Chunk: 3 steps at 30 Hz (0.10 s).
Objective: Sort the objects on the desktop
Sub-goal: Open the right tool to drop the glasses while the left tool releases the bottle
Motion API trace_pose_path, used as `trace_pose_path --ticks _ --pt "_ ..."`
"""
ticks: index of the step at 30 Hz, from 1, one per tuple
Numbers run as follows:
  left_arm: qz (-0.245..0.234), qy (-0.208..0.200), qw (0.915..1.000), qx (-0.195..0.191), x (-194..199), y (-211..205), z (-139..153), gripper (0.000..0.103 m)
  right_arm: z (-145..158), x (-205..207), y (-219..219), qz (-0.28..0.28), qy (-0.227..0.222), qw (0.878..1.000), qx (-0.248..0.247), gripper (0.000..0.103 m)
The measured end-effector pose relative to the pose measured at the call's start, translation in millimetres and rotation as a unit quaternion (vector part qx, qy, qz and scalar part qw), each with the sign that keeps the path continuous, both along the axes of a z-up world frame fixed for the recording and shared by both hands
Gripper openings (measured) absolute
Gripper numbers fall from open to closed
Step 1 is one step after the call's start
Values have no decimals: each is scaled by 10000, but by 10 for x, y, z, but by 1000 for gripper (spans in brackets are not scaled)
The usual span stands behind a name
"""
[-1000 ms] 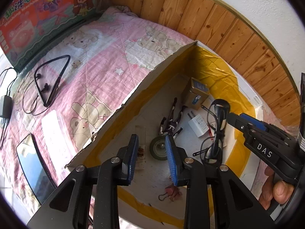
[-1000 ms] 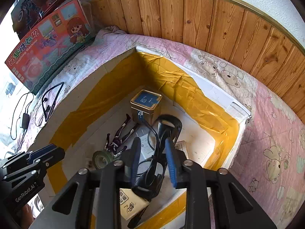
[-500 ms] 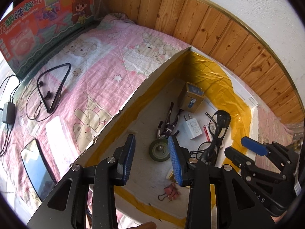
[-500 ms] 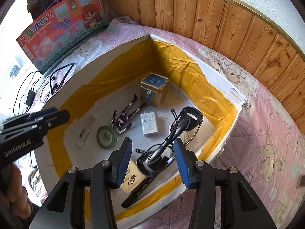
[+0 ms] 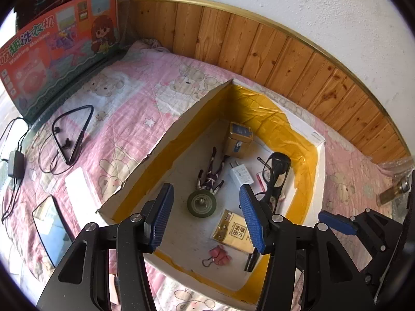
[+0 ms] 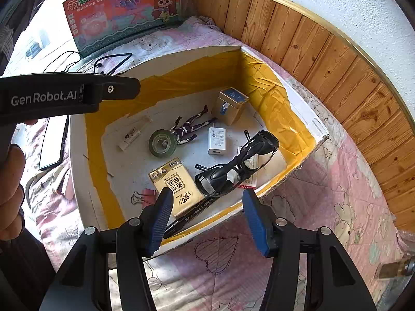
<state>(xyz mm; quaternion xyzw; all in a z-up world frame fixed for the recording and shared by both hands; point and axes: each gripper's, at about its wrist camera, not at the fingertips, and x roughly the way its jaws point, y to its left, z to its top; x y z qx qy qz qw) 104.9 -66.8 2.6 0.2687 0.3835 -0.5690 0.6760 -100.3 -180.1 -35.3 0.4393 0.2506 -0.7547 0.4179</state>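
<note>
A cardboard box [image 5: 262,103] lined with yellow tape lies on the bed. In it are black glasses [image 6: 233,165], a gold packet [image 6: 176,184], a green tape roll [image 6: 163,142], a white charger [image 6: 216,140], a tin [image 6: 229,105], a toy figure [image 6: 189,127], a pen [image 6: 192,215] and a pink binder clip [image 5: 218,255]. My right gripper [image 6: 208,217] hovers over the box's near rim, jaws opening, nothing between them. My left gripper [image 5: 207,215] hangs above the box's near end, jaws opening wide and empty. The glasses [image 5: 275,178] lie free beside the charger.
On the pink quilt left of the box lie neckband earphones [image 5: 72,134], a phone [image 5: 52,228] and a cabled adapter [image 5: 15,163]. A toy washing-machine carton [image 5: 57,46] leans at the back. A small bottle [image 5: 391,191] lies at the right. A wood-panelled wall runs behind.
The right gripper let go of the black glasses, which now lie in the box, and drew back. Both grippers' jaws spread wider. The left gripper lifted away from the box floor.
</note>
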Motion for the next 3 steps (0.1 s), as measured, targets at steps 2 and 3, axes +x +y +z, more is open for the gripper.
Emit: trace_pose_path --ticks 2,3 --pt "-23 -59 10000 -38 -43 47 41 56 5 39 19 7 -1 10000 11 57" --pt "-35 -108 9999 -51 -62 67 59 56 3 61 30 16 9 10000 18 57"
